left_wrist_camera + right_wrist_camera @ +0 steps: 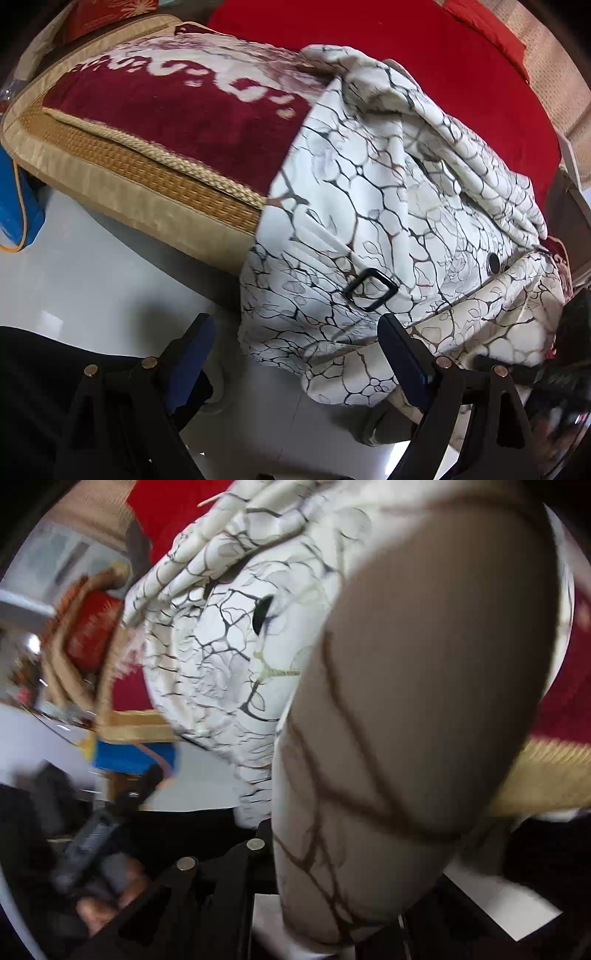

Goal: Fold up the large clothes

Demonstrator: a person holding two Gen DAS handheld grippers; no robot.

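A large white garment (369, 221) with a black crackle print lies bunched on a bed and hangs over its edge. It has a black buckle (371, 290) and a dark snap (493, 263). My left gripper (295, 325) is open, its blue pads (402, 354) standing on either side of the hanging hem without pressing it. In the right wrist view the garment (221, 646) fills the picture, and a blurred fold (406, 720) right at the lens hides my right gripper's fingertips. The right gripper appears shut on that fold.
The bed carries a dark red patterned blanket (184, 110), a woven straw mat (129, 166) along its edge and a bright red cover (406, 44) behind. Pale floor (92, 277) lies below, with a blue bag (18, 206) at left. A hand (96, 904) shows at lower left.
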